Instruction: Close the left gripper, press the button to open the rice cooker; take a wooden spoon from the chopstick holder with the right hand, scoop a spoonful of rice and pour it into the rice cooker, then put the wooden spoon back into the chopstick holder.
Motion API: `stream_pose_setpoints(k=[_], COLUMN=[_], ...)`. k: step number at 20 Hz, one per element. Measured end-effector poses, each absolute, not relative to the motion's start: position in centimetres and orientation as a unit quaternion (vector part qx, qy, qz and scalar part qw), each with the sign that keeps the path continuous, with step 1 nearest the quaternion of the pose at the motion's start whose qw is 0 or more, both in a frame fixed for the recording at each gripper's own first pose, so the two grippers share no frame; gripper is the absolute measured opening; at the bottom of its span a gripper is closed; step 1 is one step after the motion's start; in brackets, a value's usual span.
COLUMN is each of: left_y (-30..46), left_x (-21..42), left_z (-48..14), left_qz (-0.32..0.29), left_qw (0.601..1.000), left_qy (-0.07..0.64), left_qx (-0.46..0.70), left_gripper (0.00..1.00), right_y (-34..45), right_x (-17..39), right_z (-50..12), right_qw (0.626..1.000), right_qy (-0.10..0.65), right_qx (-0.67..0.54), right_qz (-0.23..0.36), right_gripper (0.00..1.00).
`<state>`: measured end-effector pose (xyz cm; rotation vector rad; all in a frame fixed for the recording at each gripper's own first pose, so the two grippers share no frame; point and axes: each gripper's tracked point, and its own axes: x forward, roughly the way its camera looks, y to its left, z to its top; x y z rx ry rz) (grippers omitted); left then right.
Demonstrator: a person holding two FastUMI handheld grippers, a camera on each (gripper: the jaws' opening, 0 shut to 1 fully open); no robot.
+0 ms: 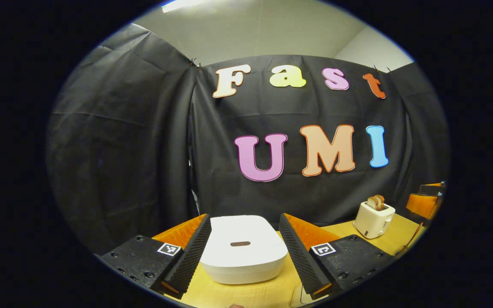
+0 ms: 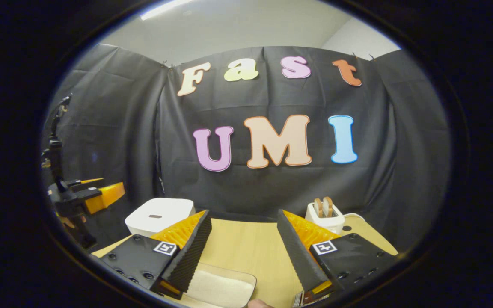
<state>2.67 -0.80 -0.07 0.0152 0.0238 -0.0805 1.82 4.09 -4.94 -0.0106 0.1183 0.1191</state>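
Spread wide, the left gripper (image 1: 244, 252) is framing the lidded cooker (image 1: 243, 248) just ahead; the right gripper (image 2: 244, 252) is hovering likewise released above a tray (image 2: 221, 288), cooker sitting far left.

Each gripper, left (image 1: 243, 252) and right (image 2: 242, 252), carries two ribbed wedge fingers (image 1: 193, 256) on black screw-studded plates (image 2: 137, 259) bearing square black-and-white marker tags (image 1: 323, 249).

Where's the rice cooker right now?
In the left gripper view the rice cooker sits lid shut on the table, straight ahead between the open left gripper fingers, toaster to its right.
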Motion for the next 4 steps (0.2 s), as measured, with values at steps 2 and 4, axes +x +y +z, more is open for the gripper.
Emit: stream_pose_setpoints(k=[2,4], left_y=[-1.2,-1.4], left_x=[1.1,-0.3], left_z=[0.5,0.1], left_qz=[-0.038,-0.033], left_qw=[0.999,0.999], left_qy=[0.010,0.014], left_qx=[-0.006,-0.013], left_gripper=[0.94,0.94], right_y=[4.3,3.9], right_x=[2.0,2.1], right_z=[-4.7,-4.7], right_qw=[0.997,0.997], right_qy=[0.052,0.049], right_qx=[-0.005,-0.004], right_qz=[0.060,0.053], right_gripper=[0.99,0.96])
